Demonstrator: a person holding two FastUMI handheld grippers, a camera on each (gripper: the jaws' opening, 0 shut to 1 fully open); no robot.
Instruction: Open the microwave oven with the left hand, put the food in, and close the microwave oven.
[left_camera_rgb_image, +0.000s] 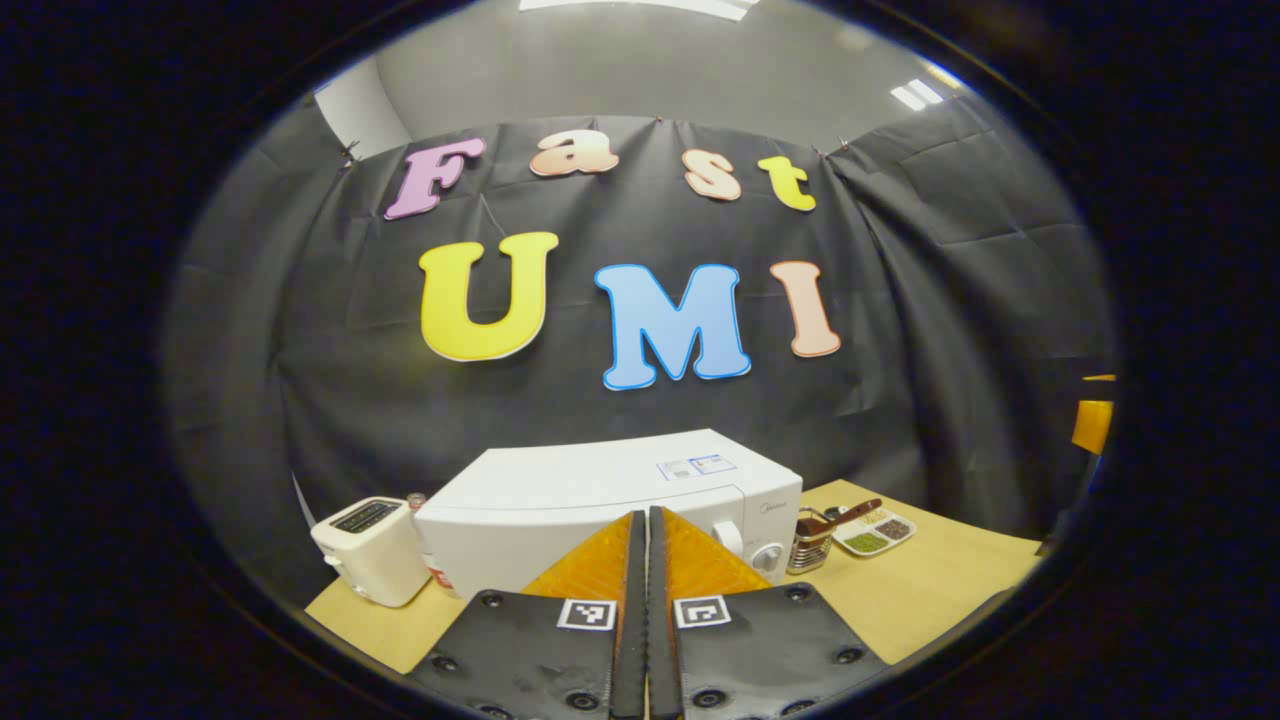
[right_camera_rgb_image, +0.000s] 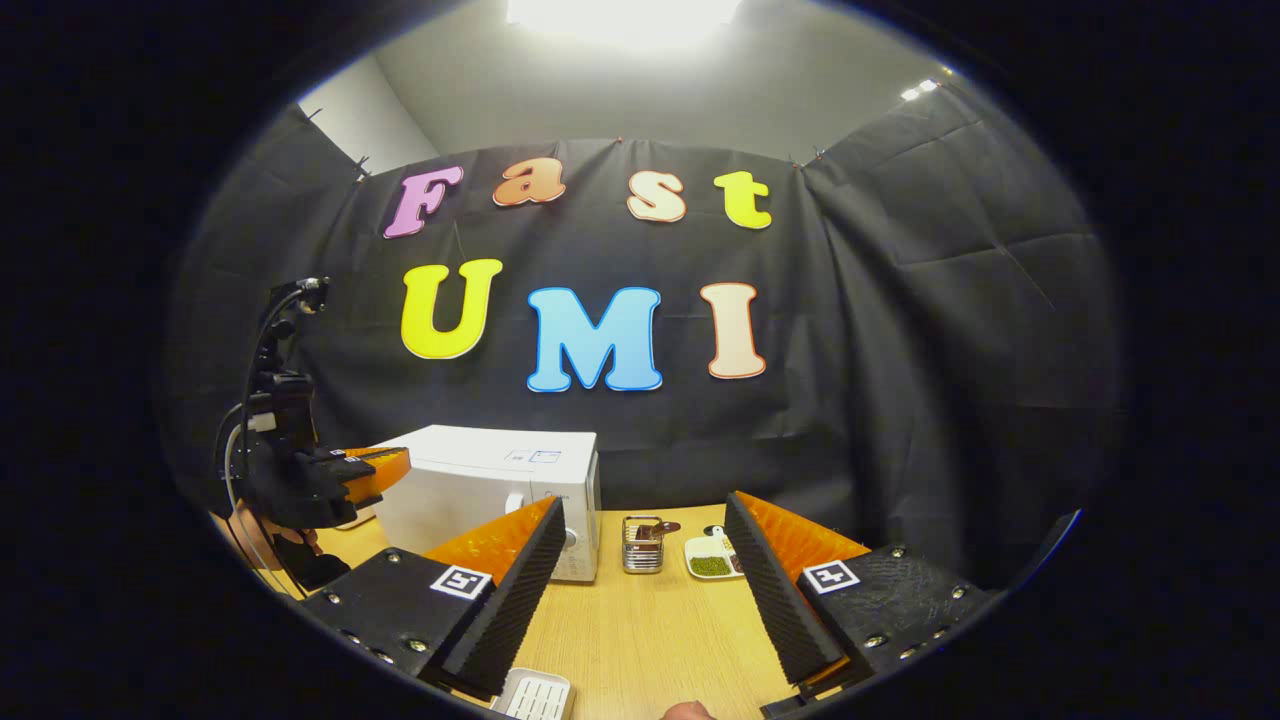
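Microwave oven (left_camera_rgb_image: 610, 510) sits white and door-shut at the back of the desk (left_camera_rgb_image: 930, 590), a toaster (left_camera_rgb_image: 370, 550) just beside it. My left claw (left_camera_rgb_image: 641, 540) hangs before it, fingers pressed together on nothing. My right claw (right_camera_rgb_image: 640, 570) gapes wide over the desk, a small white tray (right_camera_rgb_image: 537, 695) beneath it.

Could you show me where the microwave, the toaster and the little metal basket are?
microwave (left_camera_rgb_image: 600, 480), left gripper view, on its white top.
toaster (left_camera_rgb_image: 372, 550), left gripper view, on its front side.
metal basket (right_camera_rgb_image: 642, 555), right gripper view, on its wire front.
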